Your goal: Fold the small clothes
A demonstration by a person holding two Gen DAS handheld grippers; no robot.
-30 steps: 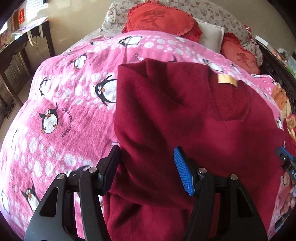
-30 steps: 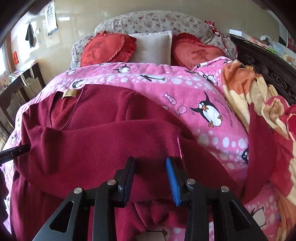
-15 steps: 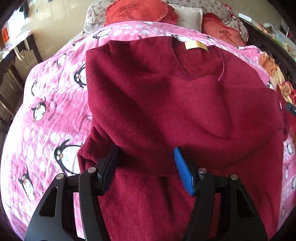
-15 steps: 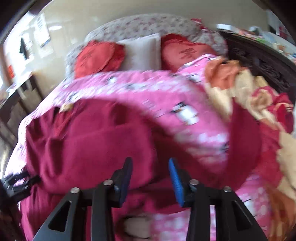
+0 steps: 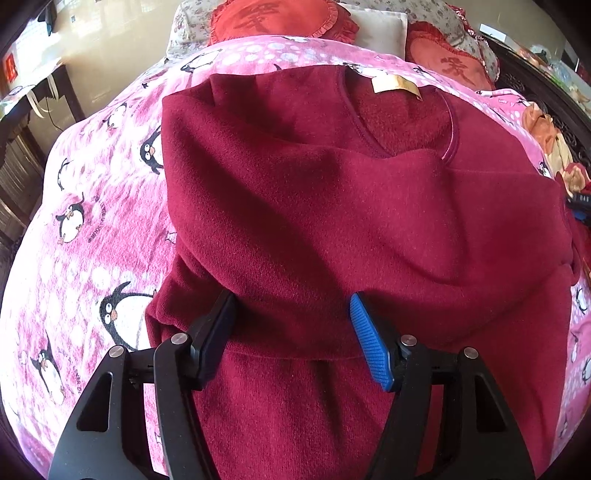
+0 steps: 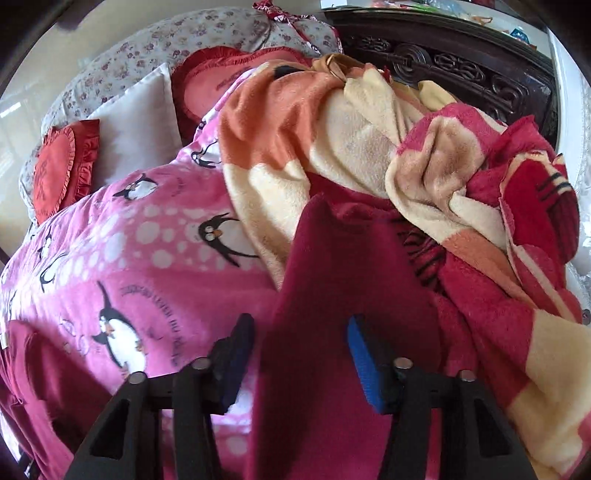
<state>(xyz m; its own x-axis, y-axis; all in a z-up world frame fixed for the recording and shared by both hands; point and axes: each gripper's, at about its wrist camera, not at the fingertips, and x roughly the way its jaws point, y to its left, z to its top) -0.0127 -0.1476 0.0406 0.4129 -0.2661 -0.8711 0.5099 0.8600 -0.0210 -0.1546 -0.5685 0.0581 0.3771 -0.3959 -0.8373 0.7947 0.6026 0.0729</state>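
Maroon fleece top (image 5: 332,206) lay partly folded on the penguin blanket (image 5: 92,192), gold label (image 5: 395,84) at its neckline. Left gripper (image 5: 291,332) stood wide open over the folded edge, gripping nothing. Right gripper (image 6: 299,354) was open around the sleeve (image 6: 340,295); contact could not be determined. Orange blanket (image 6: 332,140) hid the sleeve's far end.

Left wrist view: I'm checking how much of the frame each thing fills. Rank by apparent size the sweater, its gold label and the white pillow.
1. Sweater, by far the largest.
2. White pillow, though it sits far back and is partly hidden.
3. Gold label, smallest.
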